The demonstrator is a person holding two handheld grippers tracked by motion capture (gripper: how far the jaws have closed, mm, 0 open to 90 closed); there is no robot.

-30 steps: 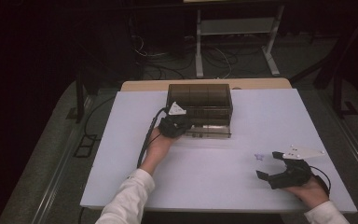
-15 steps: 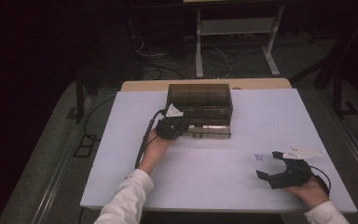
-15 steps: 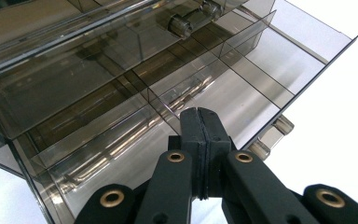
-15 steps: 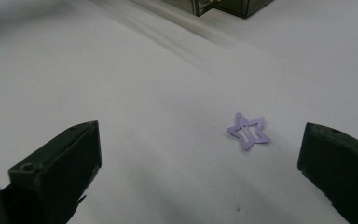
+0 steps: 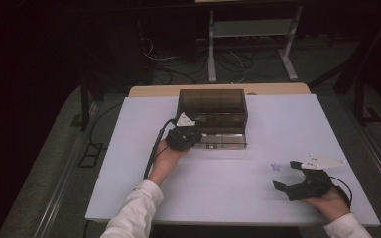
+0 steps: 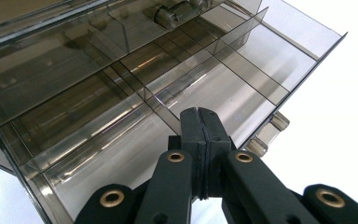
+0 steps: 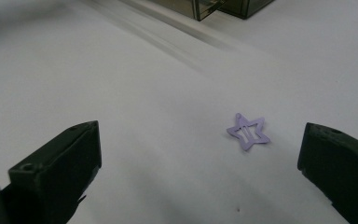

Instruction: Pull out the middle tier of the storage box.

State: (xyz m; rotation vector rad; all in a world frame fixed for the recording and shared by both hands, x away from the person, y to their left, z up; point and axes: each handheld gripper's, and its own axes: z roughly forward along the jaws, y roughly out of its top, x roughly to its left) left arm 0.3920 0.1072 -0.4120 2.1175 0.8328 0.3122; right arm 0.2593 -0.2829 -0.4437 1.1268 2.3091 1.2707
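Nothing is differing from a moment ago: both my hands are staying put, and the drawer is standing just as far out. Nearest me, my right gripper (image 5: 288, 174) is resting on the white worktop (image 5: 228, 198), its jaws spread wide with nothing between them. The one purple star clip (image 7: 247, 132) is lying just beyond them, well short of the one smoky organiser box (image 5: 212, 105). My left gripper (image 6: 199, 122) is sitting at the box's single pulled-out drawer (image 6: 177, 100), jaws pressed together on its front edge.
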